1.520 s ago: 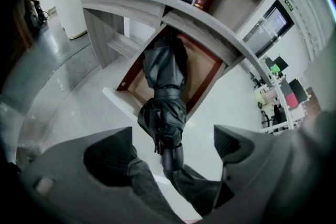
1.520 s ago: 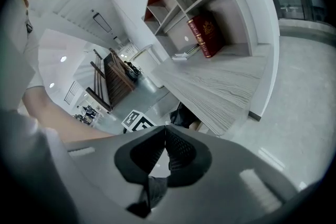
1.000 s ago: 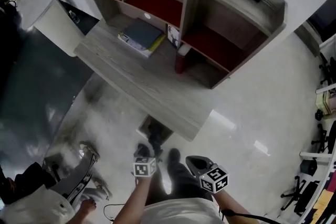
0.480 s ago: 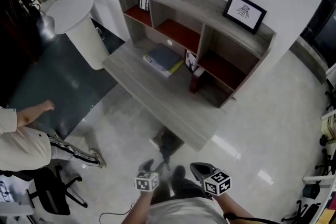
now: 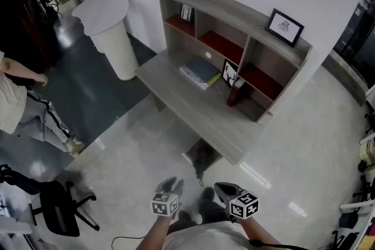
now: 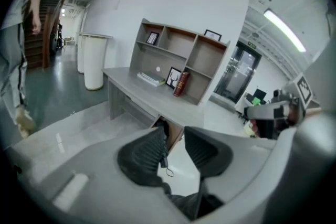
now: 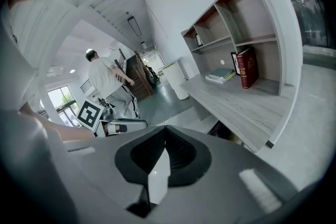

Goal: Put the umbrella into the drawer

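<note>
Two grey handheld grippers, each topped by a cube with square markers, are held low at the near edge of the head view. The left gripper (image 6: 174,135) is seen with its dark ribbed pads apart and closing. Nothing is caught between them; only the far floor and desk are seen through the gap. The right gripper (image 7: 165,131) is seen with its pads brought together at the tips, and nothing is clamped there.

A long grey wood-grain desk (image 5: 193,108) is set against the white wall, well apart from both grippers, with pale glossy floor between. A grey shelf unit with red-lined compartments (image 5: 234,38) is mounted along its back. A black-framed picture (image 5: 285,27) is propped on top of the unit. A flat stack of books under a dark cover (image 5: 200,73) is laid on the desktop, and a dark red book (image 5: 235,92) is stood upright just beside a small framed print (image 5: 229,72).

Below the desk's near edge a brown wooden drawer (image 6: 177,136) is pulled open. The dark folded umbrella (image 5: 203,156) is seen lying in it, with a thin strap hanging out towards the floor.

A white round pedestal table (image 5: 108,26) is placed near the desk's left end. A person in a pale top (image 5: 12,102) is seen at the left edge, and a black office chair (image 5: 55,213) is parked in the near left corner.
</note>
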A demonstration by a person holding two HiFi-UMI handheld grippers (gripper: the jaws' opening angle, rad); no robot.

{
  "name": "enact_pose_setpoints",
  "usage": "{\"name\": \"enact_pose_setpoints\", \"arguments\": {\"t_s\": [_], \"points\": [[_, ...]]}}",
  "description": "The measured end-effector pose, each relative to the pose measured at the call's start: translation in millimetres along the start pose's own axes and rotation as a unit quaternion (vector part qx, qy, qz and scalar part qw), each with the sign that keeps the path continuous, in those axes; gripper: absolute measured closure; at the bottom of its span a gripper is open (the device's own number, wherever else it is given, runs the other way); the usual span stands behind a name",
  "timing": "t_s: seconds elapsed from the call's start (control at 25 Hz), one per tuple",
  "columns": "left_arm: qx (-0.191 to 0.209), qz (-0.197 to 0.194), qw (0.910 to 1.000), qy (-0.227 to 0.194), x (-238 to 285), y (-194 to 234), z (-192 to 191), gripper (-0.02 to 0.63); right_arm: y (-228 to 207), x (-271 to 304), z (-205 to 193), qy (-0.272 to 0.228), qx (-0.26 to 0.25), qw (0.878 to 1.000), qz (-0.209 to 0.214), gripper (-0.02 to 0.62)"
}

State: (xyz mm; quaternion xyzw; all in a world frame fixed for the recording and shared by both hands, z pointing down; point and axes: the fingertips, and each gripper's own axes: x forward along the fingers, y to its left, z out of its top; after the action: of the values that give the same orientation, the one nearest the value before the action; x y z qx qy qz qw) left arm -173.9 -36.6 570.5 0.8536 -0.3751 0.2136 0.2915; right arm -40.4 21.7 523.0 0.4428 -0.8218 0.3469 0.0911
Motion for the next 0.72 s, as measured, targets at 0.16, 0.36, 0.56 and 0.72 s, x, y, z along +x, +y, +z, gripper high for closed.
{"name": "enact_pose_setpoints", "arguments": {"t_s": [0.16, 0.36, 0.56, 0.72], "points": [[0.009, -0.001, 0.9997, -0.024, -50.8, 8.2, 1.3, 0.514, 38.9, -0.4, -7.3, -0.008, -0.005, 1.000, -0.005, 0.591], [0.017, 0.002, 0.9990, -0.041, -107.2, 14.3, -8.8, 0.543, 85.7, -8.9, -17.3, -0.019, -0.019, 1.000, -0.007, 0.591], [0.032, -0.001, 0.9980, -0.055, -150.1, 5.1, -16.3, 0.588, 119.5, -28.2, -25.9, -0.032, -0.034, 0.999, -0.013, 0.591], [0.045, -0.011, 0.9969, -0.063, -165.3, -13.8, -18.7, 0.601, 127.1, -51.4, -32.2, -0.043, -0.039, 0.998, -0.019, 0.591]]}}
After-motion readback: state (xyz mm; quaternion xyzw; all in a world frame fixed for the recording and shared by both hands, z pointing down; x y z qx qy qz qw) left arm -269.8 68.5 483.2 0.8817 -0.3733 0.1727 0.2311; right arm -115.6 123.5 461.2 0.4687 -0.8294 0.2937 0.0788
